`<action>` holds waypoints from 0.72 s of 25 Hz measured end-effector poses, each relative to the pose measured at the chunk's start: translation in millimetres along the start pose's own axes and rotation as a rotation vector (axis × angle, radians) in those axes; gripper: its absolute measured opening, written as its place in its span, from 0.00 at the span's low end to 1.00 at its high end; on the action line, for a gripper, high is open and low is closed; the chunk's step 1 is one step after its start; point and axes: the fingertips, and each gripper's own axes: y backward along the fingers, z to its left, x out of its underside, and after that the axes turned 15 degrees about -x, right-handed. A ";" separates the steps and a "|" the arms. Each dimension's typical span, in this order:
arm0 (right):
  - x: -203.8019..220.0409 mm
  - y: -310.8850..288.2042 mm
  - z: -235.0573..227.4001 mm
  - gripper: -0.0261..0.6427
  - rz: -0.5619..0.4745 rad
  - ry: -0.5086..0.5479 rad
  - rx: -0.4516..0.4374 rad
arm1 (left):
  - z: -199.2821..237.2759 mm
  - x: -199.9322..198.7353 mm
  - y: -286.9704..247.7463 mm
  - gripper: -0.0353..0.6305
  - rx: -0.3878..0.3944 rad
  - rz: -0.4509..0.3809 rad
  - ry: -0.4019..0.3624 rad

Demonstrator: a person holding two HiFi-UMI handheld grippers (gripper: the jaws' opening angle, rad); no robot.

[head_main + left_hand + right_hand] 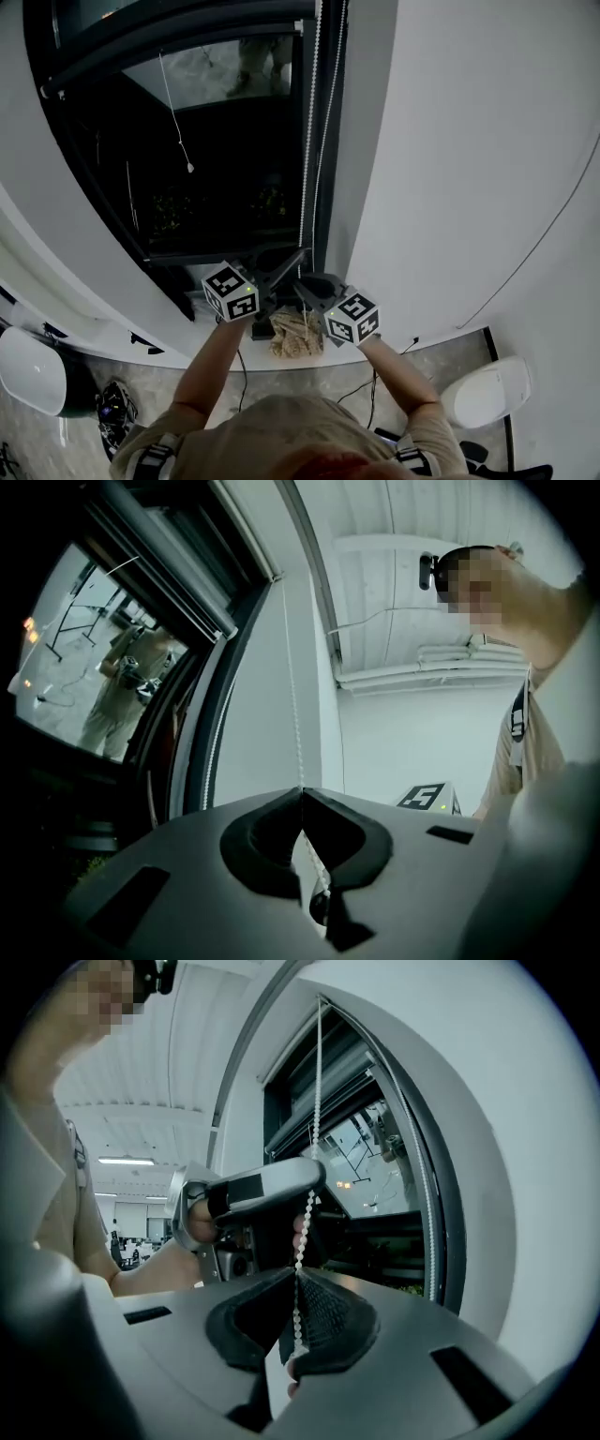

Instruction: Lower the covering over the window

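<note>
A white bead chain (307, 141) hangs down the right side of the dark window (197, 159). My left gripper (299, 255) reaches in from the lower left, and its jaws are shut on the bead chain (292, 696), which runs up out of the closed tips. My right gripper (302, 285) sits just below it. It is shut on the bead chain (315, 1101) too, with a short length hanging between its pads. In the right gripper view the left gripper (255, 1191) holds the chain a little higher up. No covering shows over the glass.
A white wall (469, 159) with a thin cable (539, 239) stands right of the window. A thin cord with a small pull (190, 169) hangs in front of the glass. Below lie a brown bag (294, 335) and white rounded objects (34, 371) (487, 392) on the floor.
</note>
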 end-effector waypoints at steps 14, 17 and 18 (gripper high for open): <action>-90.4 22.3 -10.7 0.31 -0.269 0.157 -0.005 | 9.5 90.1 9.2 0.08 -0.096 0.099 -0.044; -95.5 12.2 -21.0 0.31 -0.246 0.142 0.021 | -0.5 99.6 14.9 0.08 -0.077 0.077 0.024; -95.7 9.7 -22.5 0.31 -0.242 0.136 0.020 | -2.7 98.6 16.1 0.08 -0.076 0.073 0.023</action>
